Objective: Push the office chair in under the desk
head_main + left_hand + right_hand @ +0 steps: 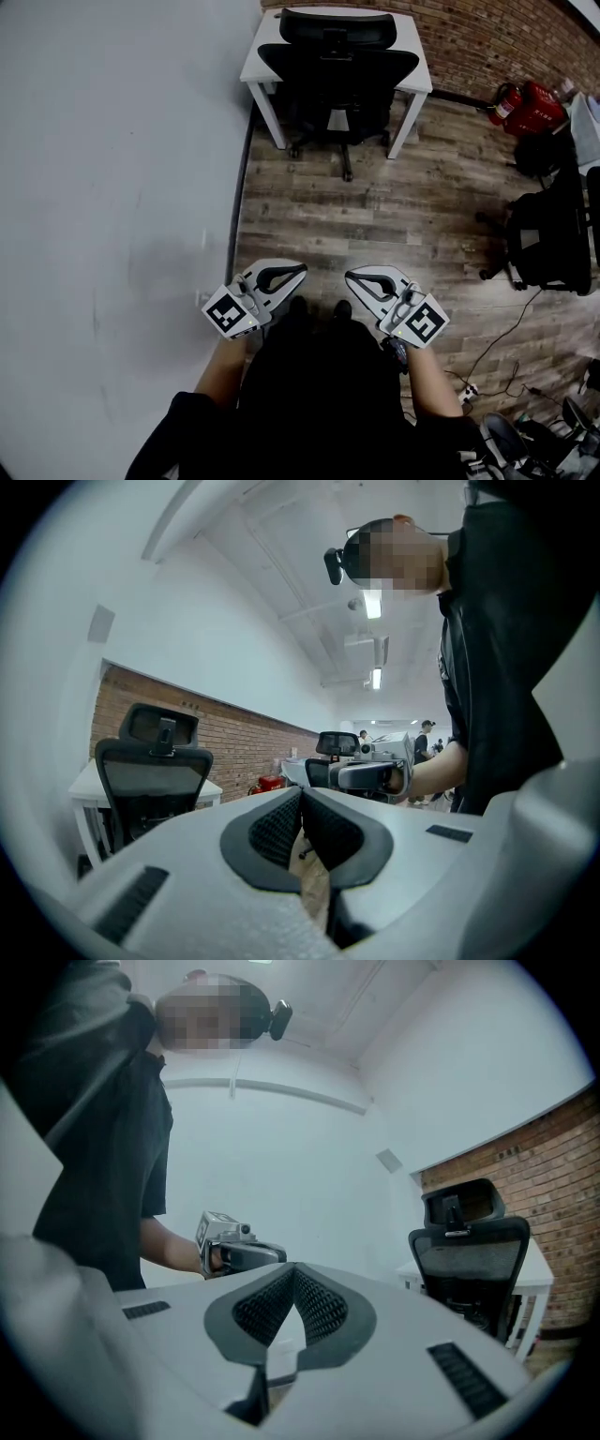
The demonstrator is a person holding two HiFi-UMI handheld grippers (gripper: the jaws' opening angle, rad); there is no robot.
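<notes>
Close in, at the bottom of the head view, the left gripper [298,271] and the right gripper [351,276] are held level in front of the person's dark shirt. Their tips are turned toward each other with a gap between them. Both pairs of jaws are pressed together with nothing in them. Beyond them stretches the wooden floor [375,211]. Farther off, well apart from both grippers, the black office chair [337,70] stands at the white desk [255,58], its wheeled base between the desk's legs and its backrest at the front edge. Behind the desk runs a brick wall [487,37].
</notes>
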